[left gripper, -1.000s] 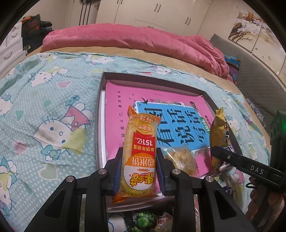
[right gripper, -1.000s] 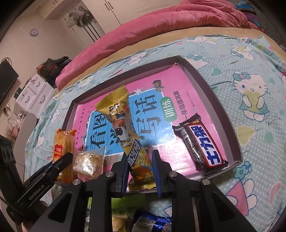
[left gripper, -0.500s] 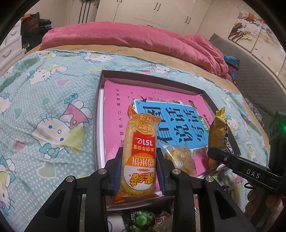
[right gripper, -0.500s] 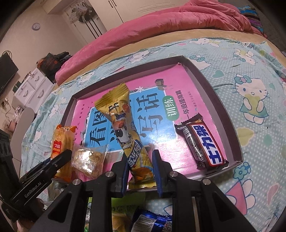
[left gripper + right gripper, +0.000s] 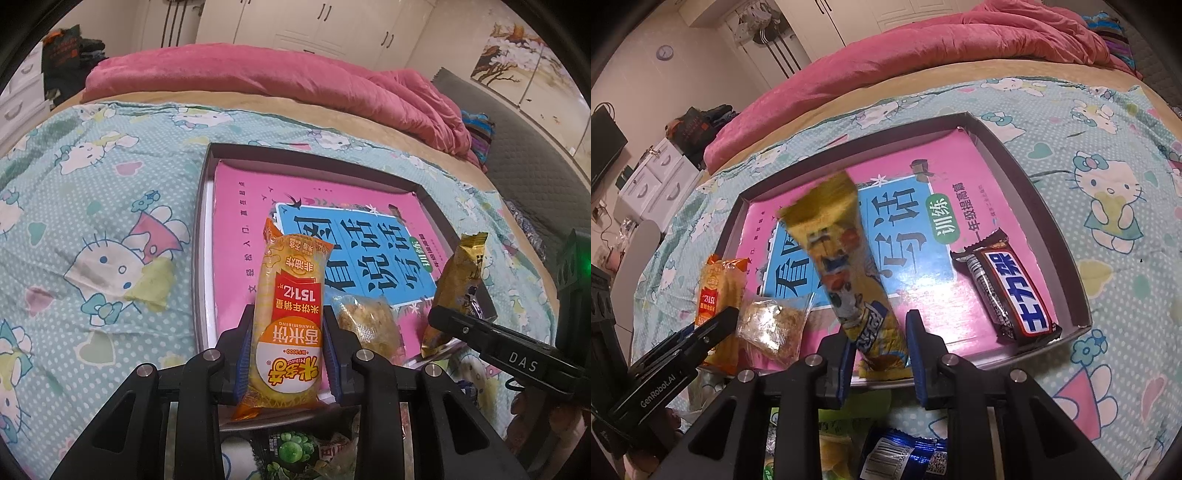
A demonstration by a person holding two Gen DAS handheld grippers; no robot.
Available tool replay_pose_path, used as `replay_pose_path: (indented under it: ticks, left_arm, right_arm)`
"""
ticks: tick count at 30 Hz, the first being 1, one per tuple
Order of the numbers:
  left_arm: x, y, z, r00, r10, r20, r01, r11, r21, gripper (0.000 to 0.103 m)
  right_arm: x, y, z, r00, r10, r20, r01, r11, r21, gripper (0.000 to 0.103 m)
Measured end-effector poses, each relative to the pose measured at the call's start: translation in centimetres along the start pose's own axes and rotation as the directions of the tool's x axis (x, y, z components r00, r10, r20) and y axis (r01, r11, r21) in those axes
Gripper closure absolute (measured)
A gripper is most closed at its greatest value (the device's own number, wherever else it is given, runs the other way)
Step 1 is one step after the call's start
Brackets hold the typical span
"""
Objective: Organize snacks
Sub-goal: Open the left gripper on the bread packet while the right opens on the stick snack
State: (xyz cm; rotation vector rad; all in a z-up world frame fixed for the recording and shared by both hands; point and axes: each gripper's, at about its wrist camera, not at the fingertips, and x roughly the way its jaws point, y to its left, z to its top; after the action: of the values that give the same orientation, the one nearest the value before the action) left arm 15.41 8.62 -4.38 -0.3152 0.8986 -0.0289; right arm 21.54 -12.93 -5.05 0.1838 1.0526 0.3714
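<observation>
Both tongs are pinching snacks over the near edge of the tray [image 5: 1049, 206]. My left tongs [image 5: 286, 350] squeeze an orange rice-cracker pack [image 5: 290, 314] at its lower half, and the pack stands up between the blue pads [image 5: 242, 354], leaning away from me over the tray's near left corner. My right tongs [image 5: 877, 350] grip a long yellow snack bar [image 5: 846, 266] near its bottom end; the bar tilts up and to the left above the pink and blue book [image 5: 916, 206] that lines the tray.

Just left of the right tongs, between my two tools, a small clear bag of crumbly snack [image 5: 774, 323] lies on the book. To the right of the right tongs a dark chocolate bar [image 5: 1008, 291] lies flat by the tray's right wall. Below both tongs, on my side of the tray, more wrapped snacks [image 5: 905, 454] sit in a heap. The tray rests on a bed with a cartoon-cat sheet [image 5: 92, 221].
</observation>
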Motion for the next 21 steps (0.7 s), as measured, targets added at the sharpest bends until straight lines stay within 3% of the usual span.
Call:
replay_pose_path:
  ticks: [21]
  left_arm:
    - [-0.8,0.3,0.1,1.0,-0.025,0.009,0.025,0.999,-0.021,0.06]
  right_arm:
    - [-1.5,0.3,0.1,1.0,0.005,0.028,-0.005,1.0,0.0,0.069]
